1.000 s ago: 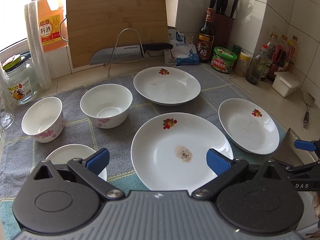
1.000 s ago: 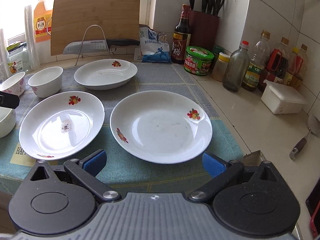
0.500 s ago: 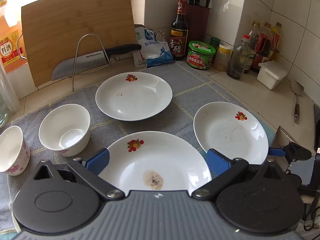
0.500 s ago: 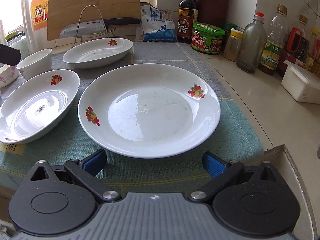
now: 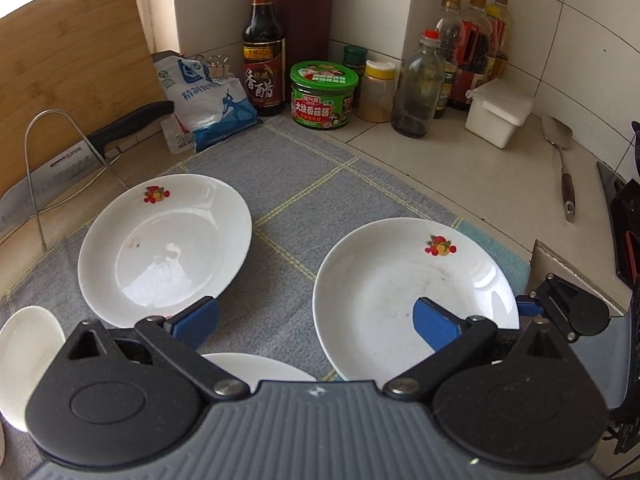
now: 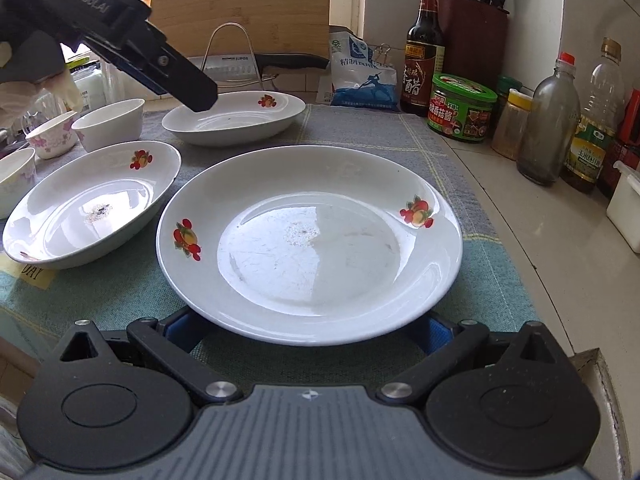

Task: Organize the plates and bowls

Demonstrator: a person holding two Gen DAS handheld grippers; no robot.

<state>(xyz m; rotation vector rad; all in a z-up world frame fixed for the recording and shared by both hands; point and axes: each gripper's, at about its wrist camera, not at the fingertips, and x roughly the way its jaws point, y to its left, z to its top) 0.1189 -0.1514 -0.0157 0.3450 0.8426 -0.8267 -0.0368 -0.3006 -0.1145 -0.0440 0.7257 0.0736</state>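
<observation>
On my far left stand small white bowls, one with pink flowers, all holding nothing. Next, a deep white plate with a fruit motif carries a dark crumb stain at its centre. Behind it a second deep white plate sits under my left gripper, whose blue pads hang wide apart above the grey checked cloth, gripping nothing; its black body reads "GenRobot.AI". The steel cleaver in the wire rack is marked "SUPOR". Centred before me, the wide white plate with two fruit motifs lies on the cloth, faintly smudged; my right gripper is spread open with its near rim between the pads, which are half hidden beneath it. Further right on the bench: a blue-and-white salt bag, a dark vinegar bottle labelled "香醋", a green-lidded jar of "香菇酱", a yellow-capped spice jar, and a murky glass bottle with a red cap.
</observation>
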